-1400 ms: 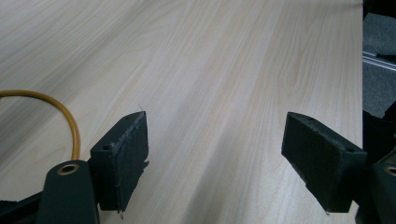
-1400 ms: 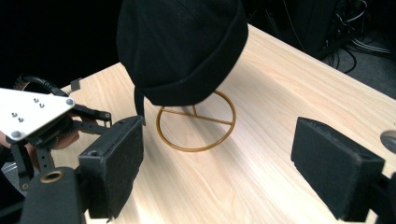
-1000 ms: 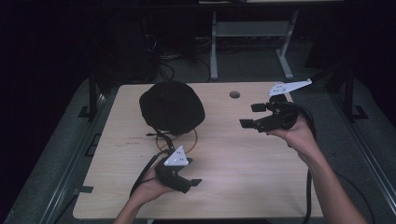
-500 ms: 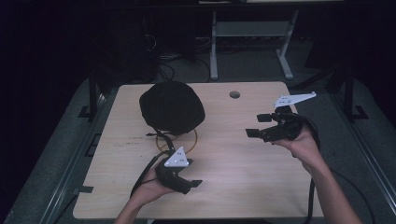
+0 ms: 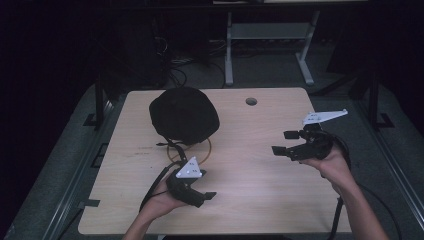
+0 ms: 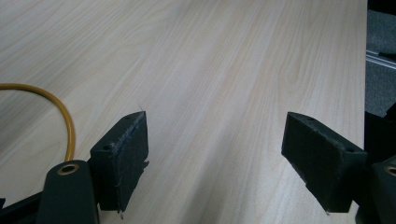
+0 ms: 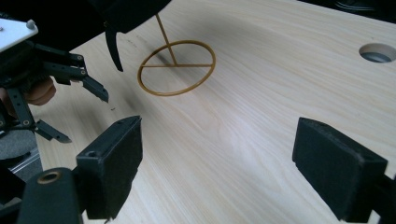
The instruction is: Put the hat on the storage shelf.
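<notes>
Black hat (image 5: 184, 115) on a thin yellow wire stand, toward the far left of the pale wooden tabletop (image 5: 250, 200). Stand's round yellow base ring (image 7: 176, 68) flat on the wood, just below the hat's edge. Left tool (image 5: 200, 196) held low near the front edge, close to the ring but apart from it, jaws spread wide, nothing between them. Right tool (image 5: 285, 142) raised over the right side, well apart from the hat, jaws likewise wide and empty, pointing toward the stand. Round cable hole (image 5: 251, 101) near the far edge.
</notes>
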A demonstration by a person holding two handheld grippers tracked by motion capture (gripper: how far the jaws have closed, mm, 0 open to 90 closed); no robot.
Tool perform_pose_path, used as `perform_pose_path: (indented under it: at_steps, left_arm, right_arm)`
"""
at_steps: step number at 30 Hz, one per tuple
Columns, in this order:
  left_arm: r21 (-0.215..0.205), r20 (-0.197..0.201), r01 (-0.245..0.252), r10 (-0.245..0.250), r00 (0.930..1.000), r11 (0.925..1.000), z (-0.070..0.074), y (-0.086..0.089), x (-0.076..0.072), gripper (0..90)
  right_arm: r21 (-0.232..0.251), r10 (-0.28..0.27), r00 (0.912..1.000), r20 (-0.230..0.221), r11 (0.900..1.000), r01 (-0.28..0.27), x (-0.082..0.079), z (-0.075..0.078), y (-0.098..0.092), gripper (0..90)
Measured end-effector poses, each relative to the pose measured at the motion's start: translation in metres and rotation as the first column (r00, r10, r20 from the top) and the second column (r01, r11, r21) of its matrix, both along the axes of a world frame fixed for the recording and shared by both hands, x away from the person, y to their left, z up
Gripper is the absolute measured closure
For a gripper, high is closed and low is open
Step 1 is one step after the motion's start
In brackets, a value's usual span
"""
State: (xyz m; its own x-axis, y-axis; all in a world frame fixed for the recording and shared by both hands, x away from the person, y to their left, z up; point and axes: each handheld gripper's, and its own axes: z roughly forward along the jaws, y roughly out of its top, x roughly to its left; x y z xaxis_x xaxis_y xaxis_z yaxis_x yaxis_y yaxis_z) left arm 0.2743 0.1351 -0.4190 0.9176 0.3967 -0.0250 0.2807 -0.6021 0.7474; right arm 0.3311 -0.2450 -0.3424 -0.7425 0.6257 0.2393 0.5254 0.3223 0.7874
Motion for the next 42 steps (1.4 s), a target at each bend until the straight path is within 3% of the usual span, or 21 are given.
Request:
perform_pose_path:
  at_steps: [30, 32, 42]
  left_arm:
    - [-0.005, -0.017, -0.005, 0.005, 0.9998, 1.0000, -0.003, -0.001, 0.000, 22.8]
    - [0.010, -0.009, 0.008, -0.008, 0.9999, 0.9999, -0.003, -0.001, 0.001, 22.8]
    - [0.002, -0.013, 0.001, -0.001, 0.9999, 1.0000, -0.004, -0.003, -0.001, 22.8]
  right_arm:
    - [-0.005, -0.065, 0.9962, -0.057, 0.998, 0.065, -0.033, -0.051, -0.041, 15.7]
    - [0.003, -0.070, 0.9954, -0.065, 0.997, 0.071, -0.036, -0.054, -0.044, 15.7]
    - [0.017, -0.092, 0.9923, -0.082, 0.995, 0.094, -0.052, -0.070, -0.059, 15.7]
